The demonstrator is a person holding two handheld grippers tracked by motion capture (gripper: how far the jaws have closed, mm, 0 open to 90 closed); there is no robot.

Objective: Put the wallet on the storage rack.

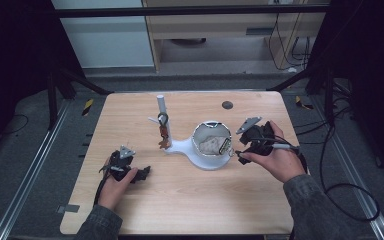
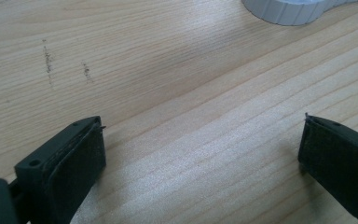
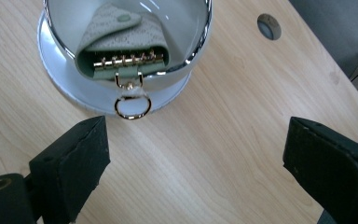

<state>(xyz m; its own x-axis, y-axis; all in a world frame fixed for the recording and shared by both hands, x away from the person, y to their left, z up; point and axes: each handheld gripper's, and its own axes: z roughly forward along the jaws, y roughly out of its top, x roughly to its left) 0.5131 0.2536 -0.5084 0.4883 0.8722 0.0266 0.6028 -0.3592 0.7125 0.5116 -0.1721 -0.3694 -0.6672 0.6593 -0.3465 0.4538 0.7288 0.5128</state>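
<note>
Nearest you, your left gripper point(image 1: 141, 173) rests low on the wooden table point(image 1: 190, 200), well apart from the stand. In the left gripper view its jaws stand wide with nothing but bare wood grain between them, and the edge of the white base point(image 2: 289, 10) sits far off at the top. That hand looks parked, kept out of the way so your other hand has room to work.

Your right gripper point(image 1: 239, 150) is just beside the bowl's right rim, pointed in at it. Its jaws are spread wide too and grip nothing; in the right gripper view they frame bare table with the gold ring point(image 3: 132, 106) ahead of them. You seem to have lined the jaws up on that ring because it is the one part that offers a clean pinch.

The key case point(image 3: 121, 44), a pale green perforated pouch with a row of gold key hooks, lies inside the shiny bowl point(image 3: 200, 44), its hook end toward you. The ring hangs over the bowl's rim and rests above the white base, so it can be reached without dipping into the bowl. My guess is that you mean to lift the case out by it.

Farther on, the white post point(image 1: 162, 112) rises from the far end of the same base. A small dark hanging piece point(image 1: 163, 127) is hooked on its peg, which suggests where the key case is to go.
</note>
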